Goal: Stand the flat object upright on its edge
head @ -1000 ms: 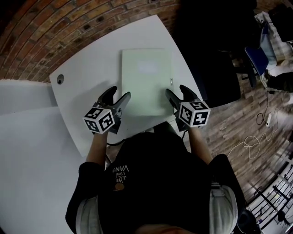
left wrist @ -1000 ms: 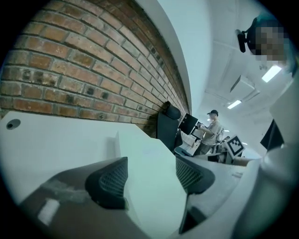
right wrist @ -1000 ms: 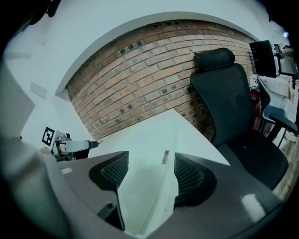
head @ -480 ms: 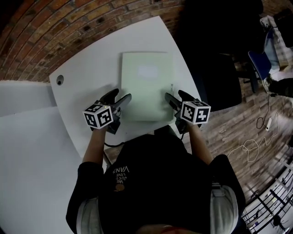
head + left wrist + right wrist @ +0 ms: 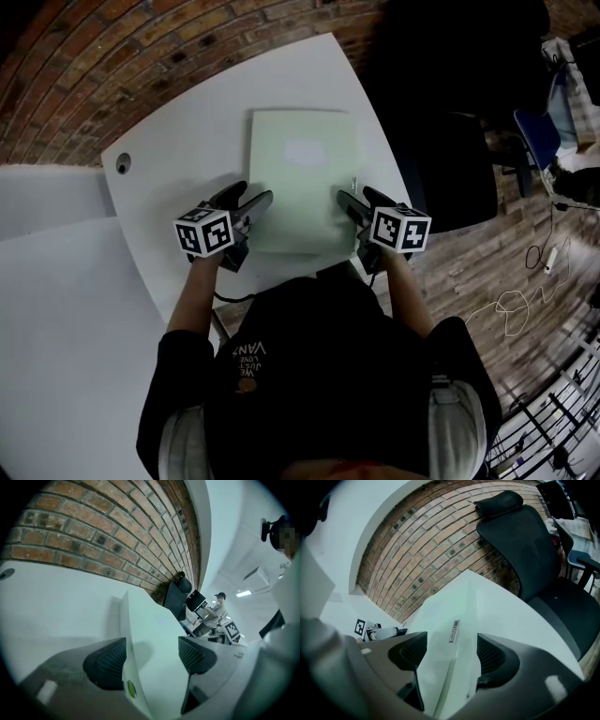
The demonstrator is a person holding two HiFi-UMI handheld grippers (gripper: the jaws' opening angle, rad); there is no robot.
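Head view: the flat object (image 5: 302,178) lies flat on the bench (image 5: 178,141), with bare room to its left and the bench edge near on its right. Left gripper view: the left claw (image 5: 150,656) is opening, straddling the object's left edge without pinching it. Right gripper view: the right claw (image 5: 447,651) gapes over the object's right edge, not gripping.

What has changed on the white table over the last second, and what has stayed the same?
Both tools crept slightly farther along the sides of the pale green flat rectangular board. The left tool straddles its left edge, jaws opening; the right tool straddles its right edge, jaws apart. Nothing was gripped. The board still lies flat on the white table.
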